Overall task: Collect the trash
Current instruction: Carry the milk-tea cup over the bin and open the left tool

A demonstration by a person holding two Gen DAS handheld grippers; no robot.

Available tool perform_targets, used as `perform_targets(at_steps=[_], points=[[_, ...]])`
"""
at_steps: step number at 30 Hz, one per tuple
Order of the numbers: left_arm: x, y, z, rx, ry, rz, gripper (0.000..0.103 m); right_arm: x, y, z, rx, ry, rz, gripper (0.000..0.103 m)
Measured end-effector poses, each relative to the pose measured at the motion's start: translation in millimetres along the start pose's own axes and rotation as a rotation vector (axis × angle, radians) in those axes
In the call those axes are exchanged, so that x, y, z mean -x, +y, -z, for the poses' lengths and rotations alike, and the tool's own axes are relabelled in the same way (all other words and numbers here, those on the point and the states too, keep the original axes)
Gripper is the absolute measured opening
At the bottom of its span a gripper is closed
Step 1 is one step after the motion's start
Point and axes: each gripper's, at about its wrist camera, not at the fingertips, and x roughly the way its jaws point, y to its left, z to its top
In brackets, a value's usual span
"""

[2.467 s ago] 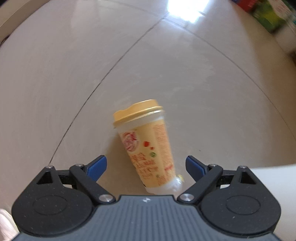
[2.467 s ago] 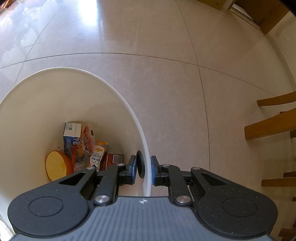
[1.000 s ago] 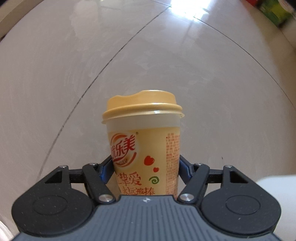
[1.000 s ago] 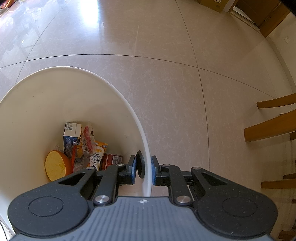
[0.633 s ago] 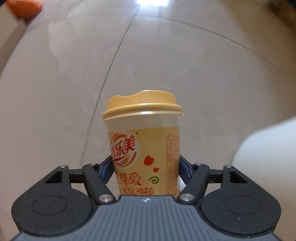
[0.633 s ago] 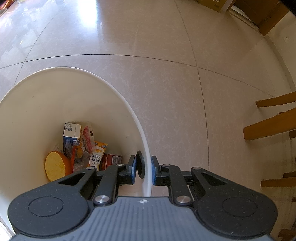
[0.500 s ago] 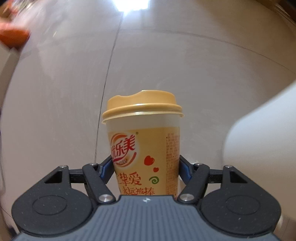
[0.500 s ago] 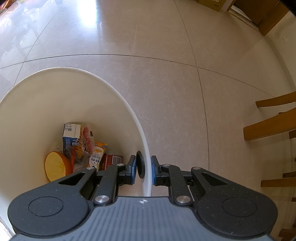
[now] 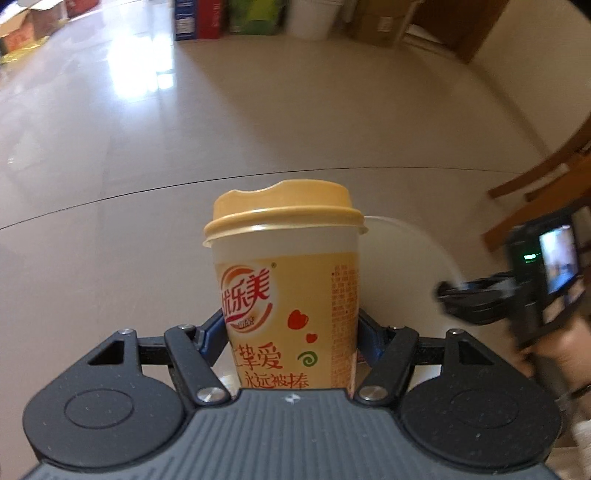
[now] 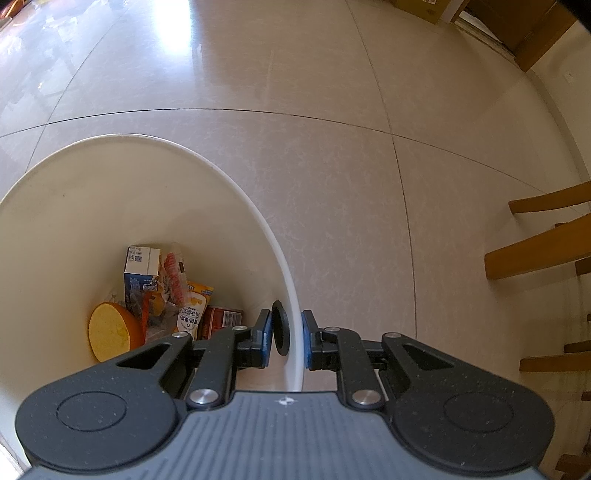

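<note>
A yellow milk-tea cup point(image 9: 288, 280) with an orange lid stands upright between the blue pads of my left gripper point(image 9: 290, 332), which is shut on its lower body and holds it above the floor. Behind the cup shows the white rim of the trash bin point(image 9: 413, 236). My right gripper point(image 10: 287, 338) is shut on the bin's wall point(image 10: 291, 332), one pad inside and one outside. Inside the white bin point(image 10: 110, 192) lie a blue-and-white carton point(image 10: 142, 269), an orange lid point(image 10: 110, 330), snack wrappers point(image 10: 184, 291) and a red box point(image 10: 221, 319).
The floor is glossy beige tile point(image 10: 332, 110). Wooden chair legs point(image 10: 539, 240) stand at the right. Boxes and a white pail point(image 9: 310, 18) line the far wall. The other gripper's camera unit point(image 9: 543, 273), with a hand below it, shows at the right of the left wrist view.
My left gripper closed on the cup that lay on the floor, lifted it upright and swung right toward the bin. The right gripper has kept its hold on the bin wall.
</note>
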Motion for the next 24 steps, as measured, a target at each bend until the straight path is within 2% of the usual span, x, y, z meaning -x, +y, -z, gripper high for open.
perform_targets(at_steps=[5,6,8,9,16,24], points=[[-24.6,-24.8,10.6,0.042,0.061,0.092,0.070,0.2,-0.3,0.1,0.000,0.001,-0.001,0.019],[-27.5,-32.0,13.2,0.047,0.085,0.119,0.073,0.2,-0.6,0.0,0.001,0.001,-0.002,0.019],[-37.3,-36.8,17.2,0.051,0.129,0.171,0.084,0.5,-1.4,0.1,0.001,0.000,-0.005,0.019],[-38.9,-38.3,19.3,0.047,0.131,0.183,0.085,0.5,-2.0,0.1,0.000,0.000,-0.007,0.019],[-31.1,-40.1,26.1,0.036,0.118,0.190,0.085,1.7,-1.3,1.0,0.007,-0.003,-0.005,0.020],[-22.6,-27.9,25.6,0.002,0.075,0.130,0.085,1.7,-0.7,1.5,0.002,-0.002,-0.005,0.020]])
